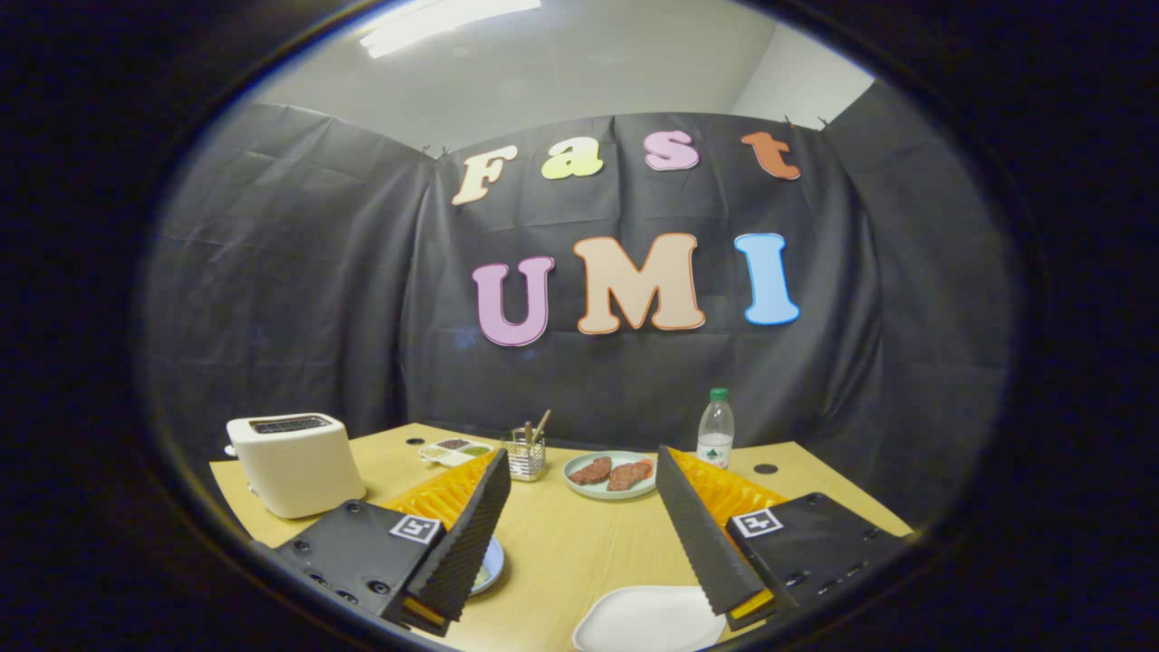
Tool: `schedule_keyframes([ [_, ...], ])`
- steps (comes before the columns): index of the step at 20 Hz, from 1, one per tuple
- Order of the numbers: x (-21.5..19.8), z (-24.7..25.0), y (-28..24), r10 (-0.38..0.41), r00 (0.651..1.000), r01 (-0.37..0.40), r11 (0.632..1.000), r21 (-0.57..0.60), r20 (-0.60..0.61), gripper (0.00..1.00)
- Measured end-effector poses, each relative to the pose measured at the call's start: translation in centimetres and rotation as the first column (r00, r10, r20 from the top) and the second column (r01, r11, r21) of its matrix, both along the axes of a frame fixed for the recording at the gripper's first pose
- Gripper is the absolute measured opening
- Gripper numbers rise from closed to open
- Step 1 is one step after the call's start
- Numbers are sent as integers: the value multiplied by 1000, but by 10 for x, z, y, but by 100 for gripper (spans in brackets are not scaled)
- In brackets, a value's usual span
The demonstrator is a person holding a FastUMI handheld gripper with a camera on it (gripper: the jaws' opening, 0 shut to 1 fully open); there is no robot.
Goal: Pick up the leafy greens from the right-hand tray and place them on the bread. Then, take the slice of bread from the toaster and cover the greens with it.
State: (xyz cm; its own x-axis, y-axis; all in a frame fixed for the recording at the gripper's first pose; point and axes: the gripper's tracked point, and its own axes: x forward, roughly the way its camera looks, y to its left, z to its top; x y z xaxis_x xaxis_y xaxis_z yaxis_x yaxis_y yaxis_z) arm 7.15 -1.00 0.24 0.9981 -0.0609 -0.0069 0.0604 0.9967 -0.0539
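Wooden bench [579, 543] spread under everything, backed by black cloth wall. White toaster [294, 462] upright near the bench's far left corner, slots on top, contents too dark to tell. Gripper [584, 525] low over the near side, jaws spread wide, nothing between them but bare bench. Round green plate [608, 473] beyond the fingertips, near mid-bench, carrying two reddish-brown meat slices [612, 473] side by side. White plate [647, 620] at the near edge, just inside the right finger, bare on top. Bluish plate [489, 566] partly hidden behind the left finger, with a trace of something greenish on it, too little visible to identify. Clear bottle [715, 430] with green cap upright behind the green plate, to its right. Small wire holder [526, 457] with sticks left of the green plate. Small tray [453, 450] of compartments beside the holder, holding dark and greenish bits, perhaps the greens.
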Motion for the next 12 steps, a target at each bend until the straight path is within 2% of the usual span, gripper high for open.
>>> schedule_keyframes([
  [3, -7, 5, -5, -7, 1000, 7, 1000, -7, 26, 100],
  [7, -16, 8, 7, 58, 997, -61, 997, 52, 51, 100],
  [12, -24, 14, 5, 52, 996, -54, 998, 31, 68, 100],
])
